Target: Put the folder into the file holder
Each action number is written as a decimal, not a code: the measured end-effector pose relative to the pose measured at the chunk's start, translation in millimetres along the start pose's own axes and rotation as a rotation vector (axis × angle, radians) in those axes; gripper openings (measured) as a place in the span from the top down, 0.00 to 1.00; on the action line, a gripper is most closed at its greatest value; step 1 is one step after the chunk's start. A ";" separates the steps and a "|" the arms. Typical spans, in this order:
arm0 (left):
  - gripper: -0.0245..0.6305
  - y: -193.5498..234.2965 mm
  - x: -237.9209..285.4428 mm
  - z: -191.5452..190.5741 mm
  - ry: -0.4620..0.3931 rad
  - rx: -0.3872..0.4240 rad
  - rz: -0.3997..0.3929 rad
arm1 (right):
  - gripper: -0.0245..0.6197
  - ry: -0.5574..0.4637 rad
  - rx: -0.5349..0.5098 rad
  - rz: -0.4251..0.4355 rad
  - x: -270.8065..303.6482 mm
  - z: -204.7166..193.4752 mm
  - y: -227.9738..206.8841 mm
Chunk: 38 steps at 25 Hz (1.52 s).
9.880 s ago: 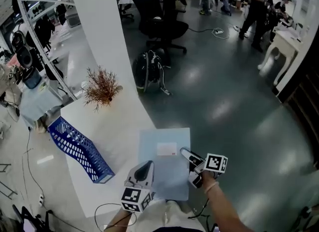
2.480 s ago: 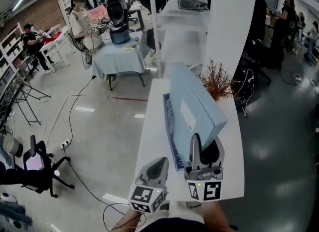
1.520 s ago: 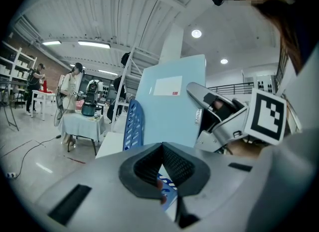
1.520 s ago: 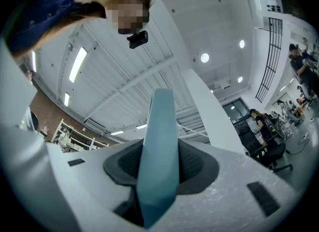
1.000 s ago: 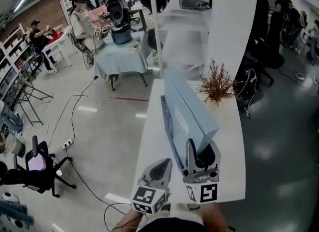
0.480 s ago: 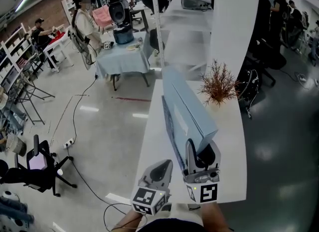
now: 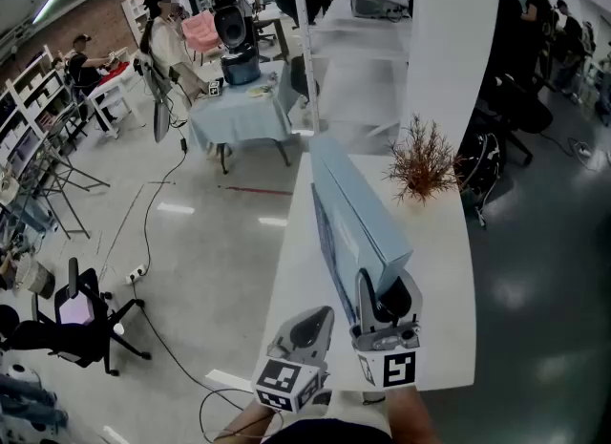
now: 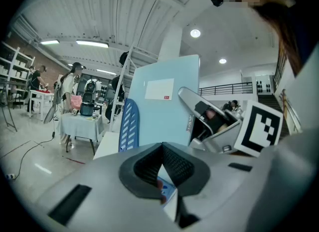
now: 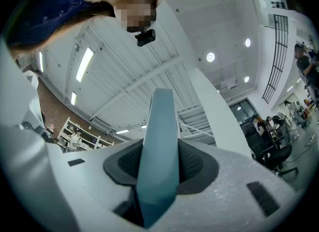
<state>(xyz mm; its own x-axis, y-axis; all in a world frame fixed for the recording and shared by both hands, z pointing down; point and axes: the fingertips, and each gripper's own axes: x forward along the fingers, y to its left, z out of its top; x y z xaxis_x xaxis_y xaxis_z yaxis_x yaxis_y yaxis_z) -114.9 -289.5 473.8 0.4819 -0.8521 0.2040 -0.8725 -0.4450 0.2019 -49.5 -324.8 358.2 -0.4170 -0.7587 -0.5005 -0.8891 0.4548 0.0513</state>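
Folder (image 7: 363, 213): right tongs (image 7: 387, 291) clamping it just beside holder (image 8: 128, 126), left tongs (image 7: 310, 323) sitting closed, empty; possibly snagging rim, tipping holder.

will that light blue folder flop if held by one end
Probably stiff: the light blue folder juts straight from the right gripper without sagging. Likely light, as one end grip lifts it. Its smooth faces might slip.

Right tool (image 7: 385, 291) gripping folder (image 7: 361, 215), left tool (image 7: 315, 320) closed
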 end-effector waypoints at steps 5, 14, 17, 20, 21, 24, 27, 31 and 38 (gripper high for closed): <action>0.95 -1.3 0.3 0.4 0.003 0.002 0.000 | 0.71 0.011 -0.003 0.002 -1.5 -2.8 1.8; 0.96 -3.4 3.2 -0.8 -0.002 -0.006 -0.001 | 0.71 0.036 0.006 0.002 -3.3 -11.3 -0.9; 0.96 -4.1 1.4 -1.1 -0.006 -0.005 0.002 | 0.71 0.050 0.009 0.000 -5.5 -13.8 -0.9; 0.96 -7.2 -1.6 -0.7 -0.003 -0.014 -0.001 | 0.71 0.068 0.018 -0.003 -8.4 -16.3 -0.6; 0.96 -7.3 -2.1 -0.6 -0.004 -0.015 0.000 | 0.71 0.077 0.021 -0.004 -9.2 -18.2 -0.7; 0.96 -6.8 -2.7 -1.2 -0.006 -0.015 0.003 | 0.71 0.101 0.028 -0.006 -11.3 -24.5 -1.3; 0.96 -7.9 -3.1 -1.8 -0.005 -0.016 0.006 | 0.71 0.114 0.030 -0.004 -12.3 -28.0 -1.8; 0.96 -9.0 -4.9 -1.0 -0.006 -0.016 0.004 | 0.71 0.141 0.030 0.004 -13.5 -32.6 -1.9; 0.96 -13.4 -8.8 -0.7 -0.013 -0.017 0.000 | 0.71 0.186 0.026 0.014 -19.4 -40.9 -1.1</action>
<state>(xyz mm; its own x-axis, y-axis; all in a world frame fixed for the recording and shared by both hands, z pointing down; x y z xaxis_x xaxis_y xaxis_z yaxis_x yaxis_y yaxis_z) -107.4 -275.9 470.0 0.4810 -0.8555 0.1918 -0.8707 -0.4406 0.2184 -48.2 -329.6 403.2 -0.4593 -0.8242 -0.3312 -0.8788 0.4760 0.0339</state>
